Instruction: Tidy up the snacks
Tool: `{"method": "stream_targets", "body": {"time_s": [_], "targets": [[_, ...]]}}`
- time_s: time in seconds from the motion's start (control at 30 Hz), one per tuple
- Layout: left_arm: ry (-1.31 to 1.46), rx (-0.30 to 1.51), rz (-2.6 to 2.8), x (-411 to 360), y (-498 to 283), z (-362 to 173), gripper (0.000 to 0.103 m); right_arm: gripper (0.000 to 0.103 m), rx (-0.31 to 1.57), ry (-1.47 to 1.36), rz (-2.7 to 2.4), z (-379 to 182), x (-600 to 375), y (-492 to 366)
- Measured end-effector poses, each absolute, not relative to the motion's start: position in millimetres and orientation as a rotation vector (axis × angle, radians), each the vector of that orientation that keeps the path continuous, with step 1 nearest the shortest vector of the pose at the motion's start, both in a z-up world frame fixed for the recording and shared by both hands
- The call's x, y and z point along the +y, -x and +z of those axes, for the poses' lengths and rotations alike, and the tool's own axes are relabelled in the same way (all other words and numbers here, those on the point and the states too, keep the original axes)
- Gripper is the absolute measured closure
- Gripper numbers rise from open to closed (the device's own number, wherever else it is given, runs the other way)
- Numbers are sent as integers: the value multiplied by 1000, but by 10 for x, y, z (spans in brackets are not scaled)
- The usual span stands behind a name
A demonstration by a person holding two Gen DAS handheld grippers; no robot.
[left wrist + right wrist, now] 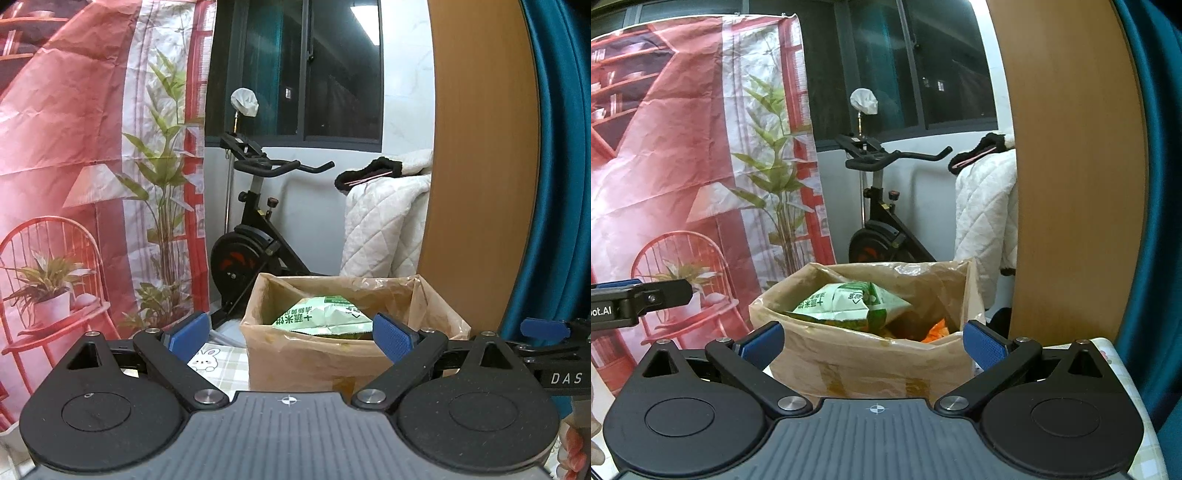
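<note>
Both grippers, left gripper and right gripper, hang wide-jawed and empty before the cardboard box at twelve o'clock, green snack bag inside, so probably the next snack needs fetching.

One cardboard box at the tabletop's far edge, one green snack bag inside, something orange beside it, uncountable; two grippers.

My left gripper and right gripper look alike: matte black linkage arms with silver pivot screws, ribbed blue pads, round black discs flanking a grey ribbed body bearing a small crosshair mark.
</note>
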State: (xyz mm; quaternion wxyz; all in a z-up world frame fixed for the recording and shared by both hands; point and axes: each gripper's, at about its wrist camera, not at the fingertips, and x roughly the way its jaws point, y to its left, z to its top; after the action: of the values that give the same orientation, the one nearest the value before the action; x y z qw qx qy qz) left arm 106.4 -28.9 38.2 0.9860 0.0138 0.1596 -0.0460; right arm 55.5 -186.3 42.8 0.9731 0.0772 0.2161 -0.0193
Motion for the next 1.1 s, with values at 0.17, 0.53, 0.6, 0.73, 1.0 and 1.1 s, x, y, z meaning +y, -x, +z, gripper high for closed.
{"method": "stream_targets", "body": {"time_s": [0.17,0.53,0.6,0.73,1.0,1.1], "targets": [[-24,321,-88,-289,-1049,388,7,1,436,-155,-39,428,-1858,-557],[-25,319,-88,-291,-1031,397,7,1,439,-143,-37,438,-1861,-567],[-24,320,-87,-297,-1027,398,7,1,440,-142,-35,437,-1875,-573],[-26,319,-85,-312,-1015,397,7,1,444,-140,-33,423,-1893,-578],[-14,331,-86,-305,-1010,393,7,1,452,-136,-28,395,-1915,-591],[-12,331,-90,-301,-997,390,7,1,452,-136,-26,388,-1924,-590]]}}
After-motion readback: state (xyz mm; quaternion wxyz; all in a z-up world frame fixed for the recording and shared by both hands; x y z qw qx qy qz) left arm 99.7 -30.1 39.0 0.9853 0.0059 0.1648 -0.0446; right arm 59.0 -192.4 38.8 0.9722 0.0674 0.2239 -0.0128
